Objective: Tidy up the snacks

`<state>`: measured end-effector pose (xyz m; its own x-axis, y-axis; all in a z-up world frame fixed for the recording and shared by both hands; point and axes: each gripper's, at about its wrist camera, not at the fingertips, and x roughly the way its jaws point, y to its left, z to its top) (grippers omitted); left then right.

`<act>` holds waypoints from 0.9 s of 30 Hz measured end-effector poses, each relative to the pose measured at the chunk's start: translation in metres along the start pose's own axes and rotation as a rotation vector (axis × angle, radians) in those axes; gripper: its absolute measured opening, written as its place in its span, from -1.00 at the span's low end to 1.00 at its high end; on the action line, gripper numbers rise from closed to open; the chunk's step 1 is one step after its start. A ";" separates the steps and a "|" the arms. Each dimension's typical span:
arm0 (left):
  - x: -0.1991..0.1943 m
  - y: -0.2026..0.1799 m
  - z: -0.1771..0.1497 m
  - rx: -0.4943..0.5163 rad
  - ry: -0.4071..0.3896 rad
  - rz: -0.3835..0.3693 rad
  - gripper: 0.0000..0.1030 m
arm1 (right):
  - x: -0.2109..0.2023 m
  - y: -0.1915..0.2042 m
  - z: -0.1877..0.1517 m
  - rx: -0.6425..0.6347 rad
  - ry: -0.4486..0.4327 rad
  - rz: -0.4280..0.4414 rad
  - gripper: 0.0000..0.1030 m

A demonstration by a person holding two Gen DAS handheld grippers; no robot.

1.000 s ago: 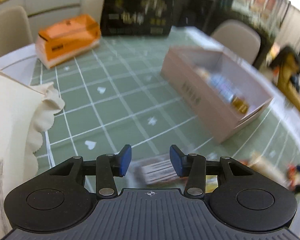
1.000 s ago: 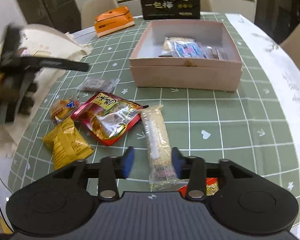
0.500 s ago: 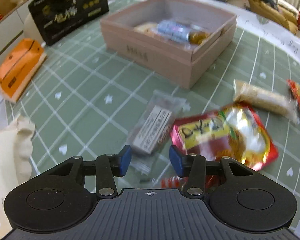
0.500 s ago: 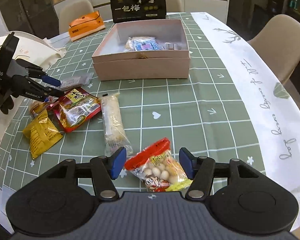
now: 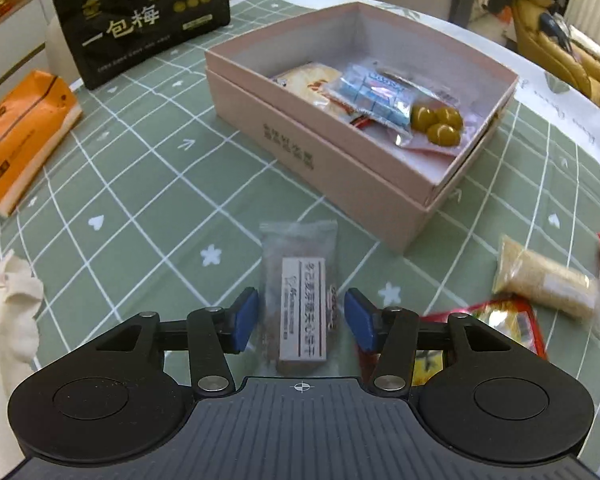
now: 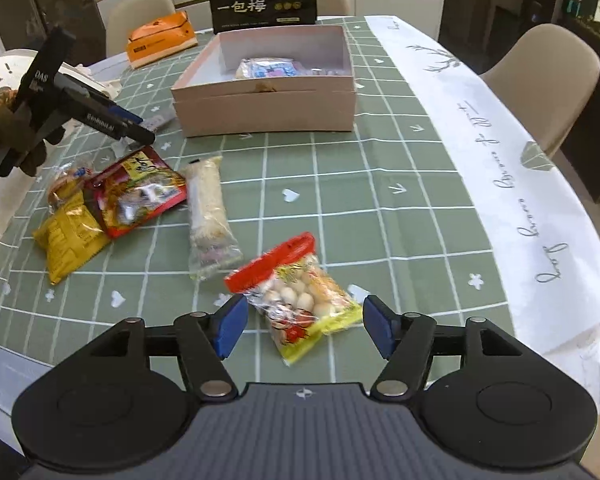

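The green-checked tabletop [image 6: 380, 184] carries a pink box [image 6: 266, 106] at 12 o'clock, partly filled with snacks. Loose packets lie at 9 o'clock. The left gripper [image 5: 301, 320] has just widened its jaws, astride a grey bar [image 5: 300, 300], untouched. The right gripper [image 6: 304, 326], jaws also just widened, straddles the nut bag [image 6: 296, 296] without contact.

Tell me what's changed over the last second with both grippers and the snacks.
Left gripper swung from the table's far side onto the clear labelled packet, fingers opening around it, not gripping. Right gripper shifted from the long rice bar to the red-topped ball snack bag, fingers opening too, nothing held. Pink box and loose snacks stayed put.
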<state>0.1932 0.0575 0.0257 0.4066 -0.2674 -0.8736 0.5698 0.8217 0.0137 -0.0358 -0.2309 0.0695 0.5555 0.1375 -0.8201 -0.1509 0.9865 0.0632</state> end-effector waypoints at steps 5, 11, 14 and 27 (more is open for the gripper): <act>-0.013 -0.011 -0.009 -0.170 -0.046 0.046 -0.25 | 0.006 -0.005 -0.005 0.002 -0.010 -0.017 0.30; -0.075 -0.027 -0.045 -0.312 -0.150 -0.030 -0.36 | 0.024 -0.010 -0.006 0.040 0.014 0.033 0.30; -0.105 -0.036 -0.064 -0.390 -0.197 -0.069 -0.82 | 0.038 -0.001 -0.004 0.079 0.046 0.089 0.36; -0.130 -0.082 -0.108 -0.356 -0.211 -0.157 -0.71 | 0.047 0.074 0.037 -0.142 -0.012 0.011 0.38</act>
<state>0.0163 0.0795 0.0855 0.4928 -0.4695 -0.7327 0.3696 0.8752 -0.3122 0.0097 -0.1482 0.0566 0.5631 0.1499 -0.8127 -0.2708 0.9626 -0.0100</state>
